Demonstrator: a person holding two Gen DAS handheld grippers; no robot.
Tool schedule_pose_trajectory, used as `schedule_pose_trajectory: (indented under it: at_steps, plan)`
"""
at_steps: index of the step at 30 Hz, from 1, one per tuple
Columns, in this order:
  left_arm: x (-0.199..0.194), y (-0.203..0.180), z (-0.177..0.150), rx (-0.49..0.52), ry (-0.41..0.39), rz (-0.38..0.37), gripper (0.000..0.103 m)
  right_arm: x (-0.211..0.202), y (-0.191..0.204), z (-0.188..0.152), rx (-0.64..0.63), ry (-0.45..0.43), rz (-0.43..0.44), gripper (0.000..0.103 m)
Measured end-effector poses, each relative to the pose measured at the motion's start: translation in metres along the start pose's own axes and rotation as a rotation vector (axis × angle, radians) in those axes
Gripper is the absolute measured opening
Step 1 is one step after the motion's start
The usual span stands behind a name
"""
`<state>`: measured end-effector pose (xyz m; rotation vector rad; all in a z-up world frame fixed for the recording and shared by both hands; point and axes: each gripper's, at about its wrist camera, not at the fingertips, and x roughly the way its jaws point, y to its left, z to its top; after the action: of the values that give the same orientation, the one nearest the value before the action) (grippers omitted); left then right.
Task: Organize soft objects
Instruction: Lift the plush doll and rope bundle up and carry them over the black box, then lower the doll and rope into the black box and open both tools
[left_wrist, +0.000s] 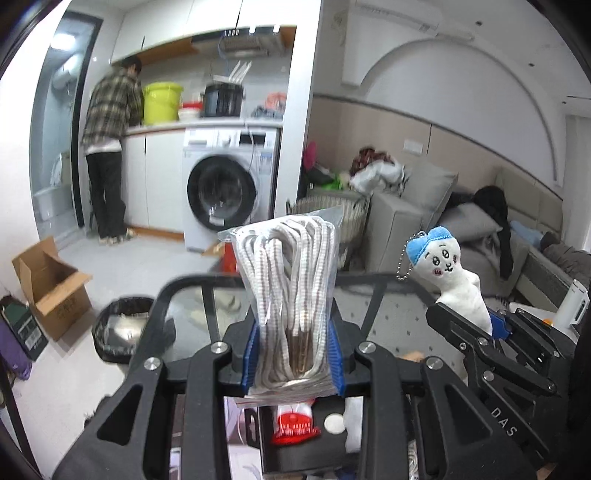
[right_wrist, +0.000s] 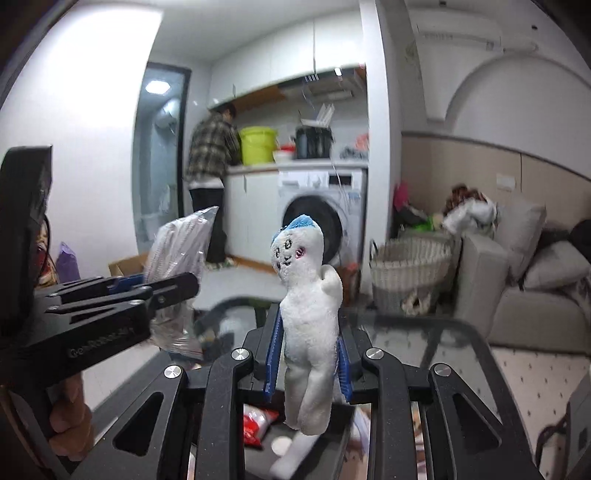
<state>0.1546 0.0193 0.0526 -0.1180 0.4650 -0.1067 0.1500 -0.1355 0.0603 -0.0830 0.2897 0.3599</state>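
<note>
Currently held, two items, one per gripper.

Item 1: bag of cord (left_wrist: 291, 295), clear plastic, holding white looped cord with brown ends. Clamped low down between the blue pads (left_wrist: 251, 354) of the left gripper (left_wrist: 293, 354), jaws drawn in tight against the bag's sides. Bag stands upright above the jaws, its top creased. Seen from the right wrist view it sits off to the left, tilted, in the same gripper (right_wrist: 162, 291).

Item 2: plush (right_wrist: 306, 317), white, small figure with a blue cap and a stitched face, ball chain (left_wrist: 404, 258) at the head. Pinched at the waist by the right gripper (right_wrist: 308, 365), jaws nearly closed on it; head and arms above the pads, legs hanging below. In the left wrist view it stands upright at right, in that gripper (left_wrist: 491, 325), well apart from the bag.

Beneath both: glass table (left_wrist: 207, 306) with a black frame. A red-and-white packet (left_wrist: 295, 424) lies below the left jaws.

Surroundings: washer (left_wrist: 225, 184) under a counter; person (left_wrist: 109, 147) in a plaid shirt standing at the counter, back turned; yellow bucket (left_wrist: 160, 103); black pot (left_wrist: 223, 99); open carton (left_wrist: 51, 284) on the floor; black bin (left_wrist: 118, 332); woven basket (right_wrist: 410, 269) beside a grey sofa (right_wrist: 535, 288); clothes heap (left_wrist: 376, 170) behind the sofa arm.
</note>
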Motion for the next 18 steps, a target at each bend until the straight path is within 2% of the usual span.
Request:
schedule_pose_trajectory:
  at_steps: [8,18]
  plan:
    - [0.040,-0.001,-0.013,0.000,0.212,-0.016,0.029,0.037,-0.011,-0.017,0.031,0.192,-0.007,0.025]
    - [0.079,-0.016,-0.050,0.060,0.461,-0.010,0.029,0.085,-0.018,-0.060,0.071,0.476,0.058,0.025]
